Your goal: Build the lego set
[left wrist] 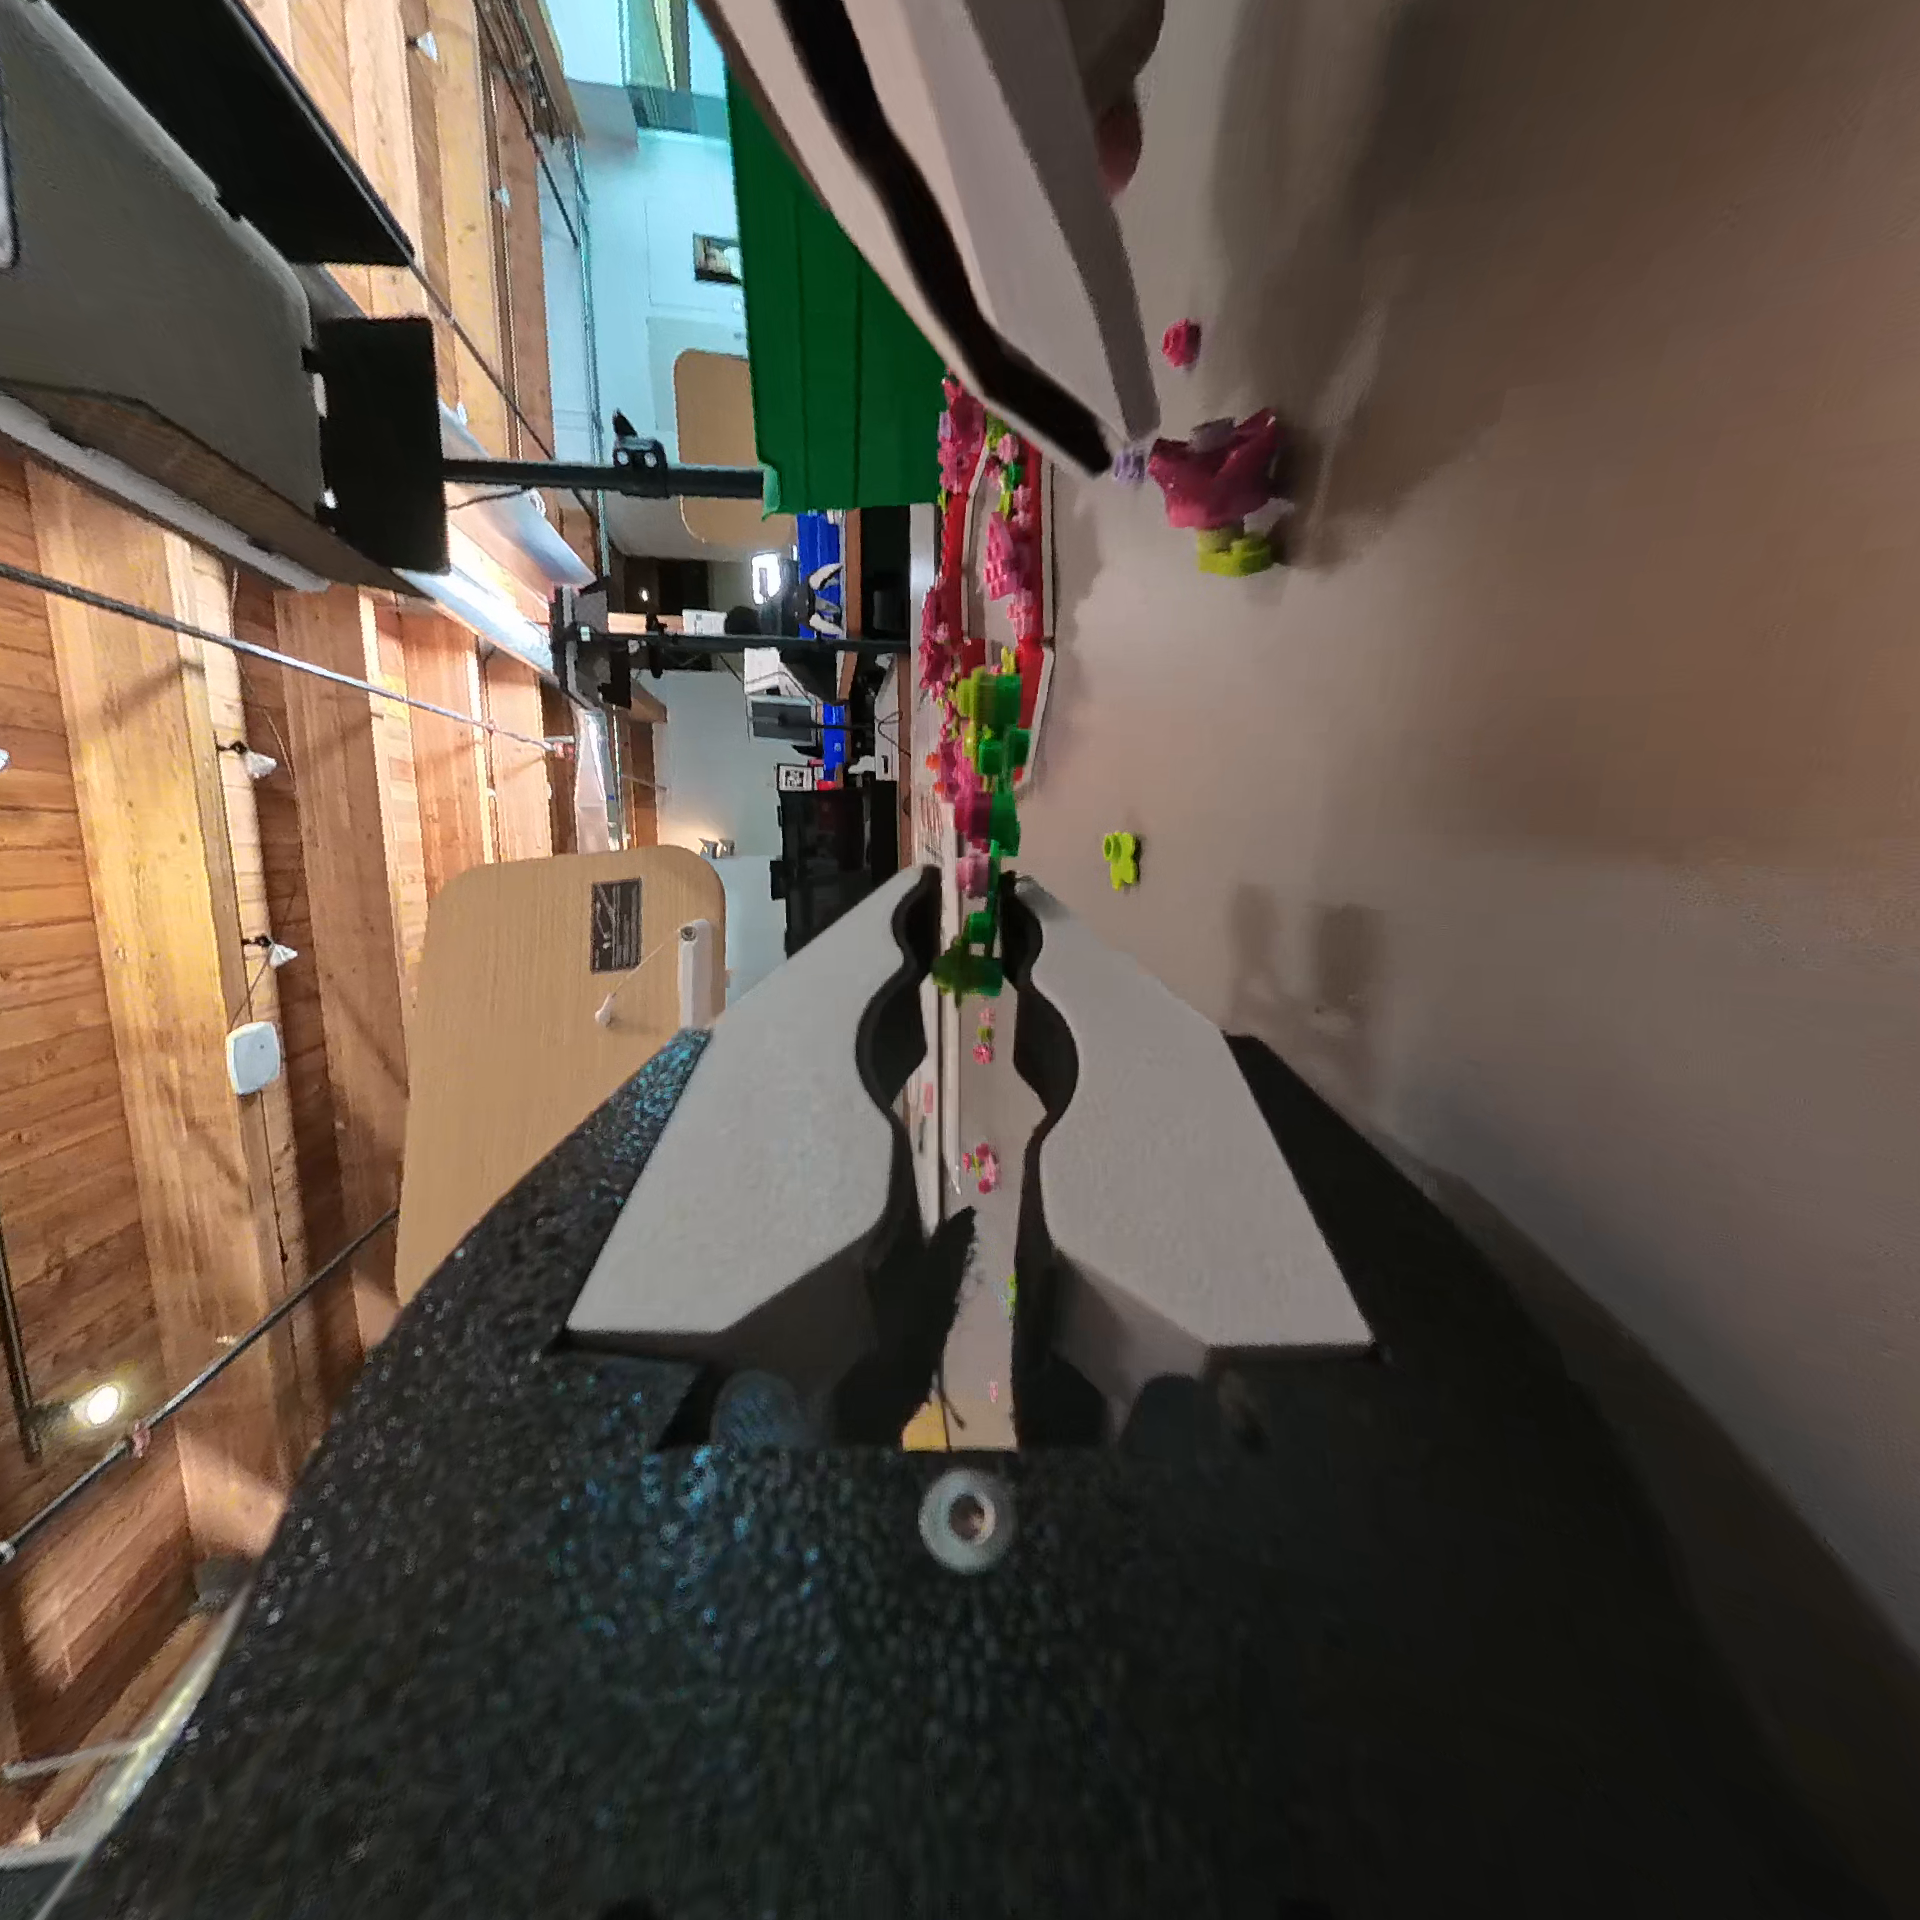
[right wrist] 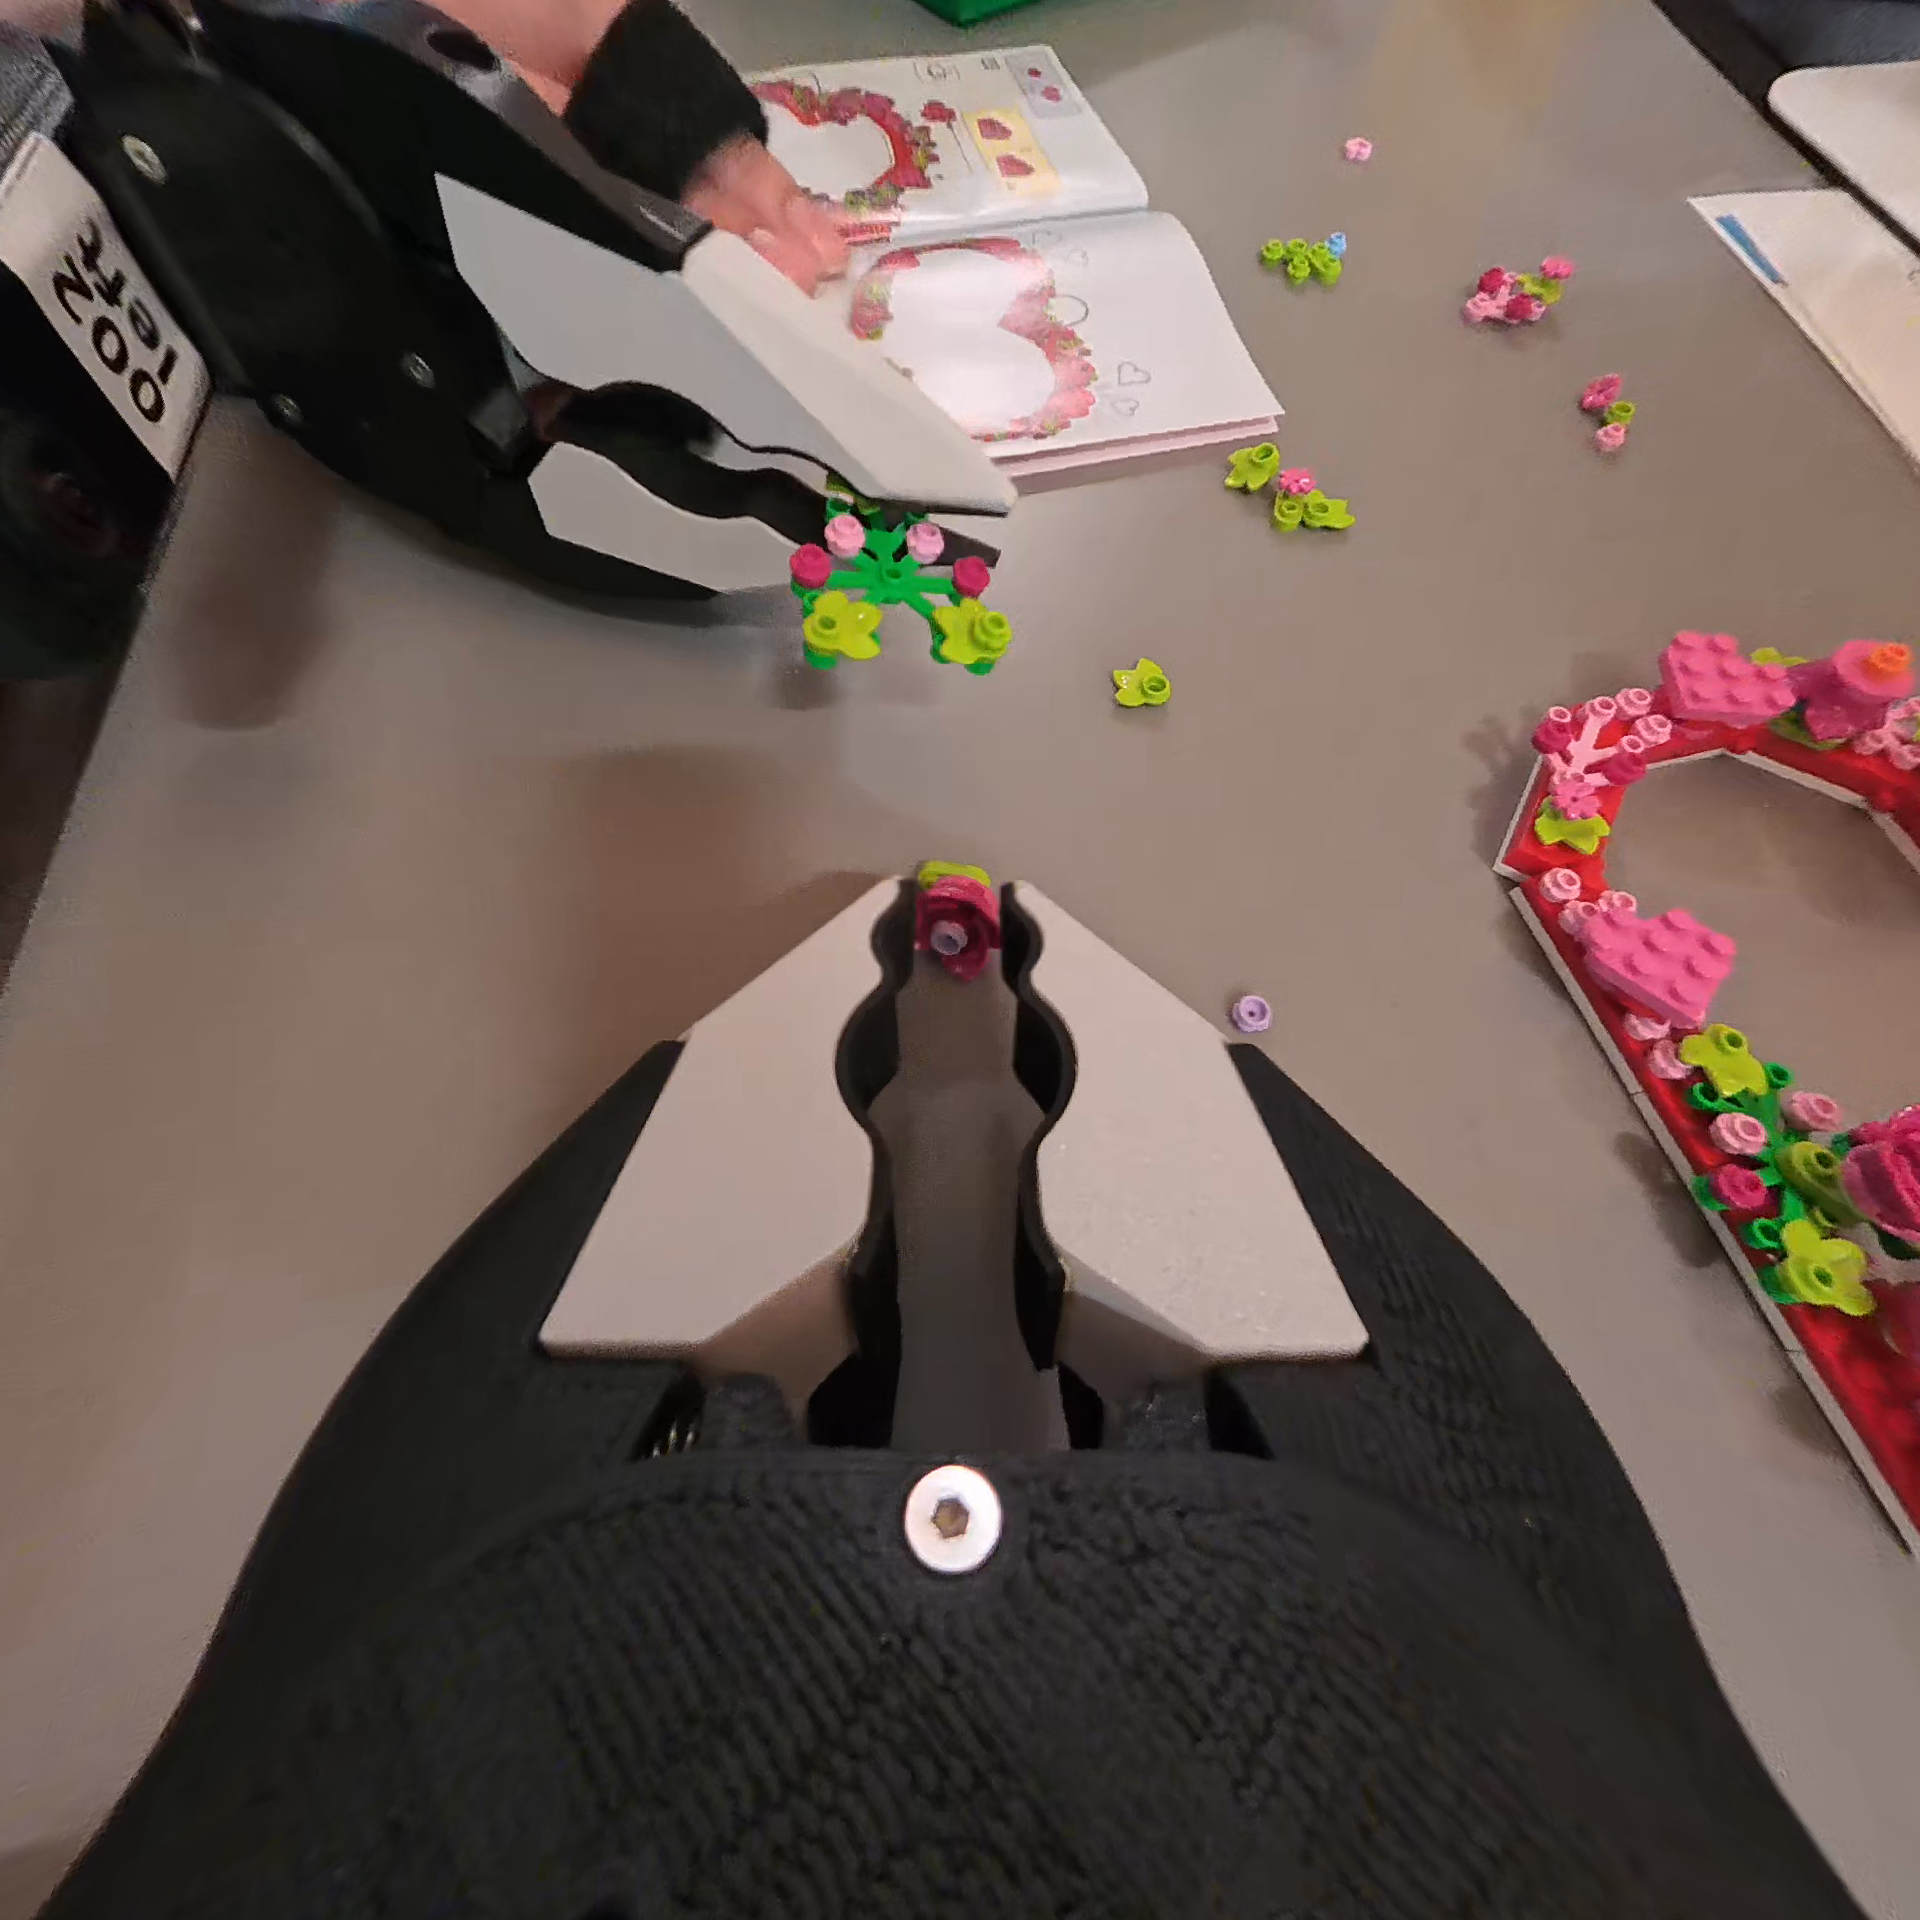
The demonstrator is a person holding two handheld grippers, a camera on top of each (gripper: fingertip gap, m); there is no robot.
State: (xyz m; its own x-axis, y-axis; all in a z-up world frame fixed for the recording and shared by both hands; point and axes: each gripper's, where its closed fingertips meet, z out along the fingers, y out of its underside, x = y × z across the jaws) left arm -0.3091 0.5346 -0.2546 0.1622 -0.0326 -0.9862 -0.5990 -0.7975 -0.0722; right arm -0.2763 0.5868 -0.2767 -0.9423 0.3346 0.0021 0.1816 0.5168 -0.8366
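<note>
My left gripper (left wrist: 977,896) is shut on a green leaf sprig (left wrist: 971,951). In the right wrist view the left gripper (right wrist: 935,520) holds this sprig (right wrist: 891,587), with small pink buds and two lime flowers, just above the grey table. My right gripper (right wrist: 951,891) is shut on a magenta rose (right wrist: 956,923) with a lavender centre and a lime piece under it. The rose also shows in the left wrist view (left wrist: 1216,480) at the right gripper's tip (left wrist: 1127,447). The red heart frame (right wrist: 1839,1371), decorated with pink hearts and flowers, lies at the right.
An open instruction booklet (right wrist: 1164,343) lies behind the left gripper. A loose lime leaf (right wrist: 1141,684), a lavender stud (right wrist: 1250,1013) and several small clusters of lime and pink pieces (right wrist: 1288,499) are scattered on the table. White papers (right wrist: 1829,281) lie at the far right. There is about 7 cm between the tips of the two grippers.
</note>
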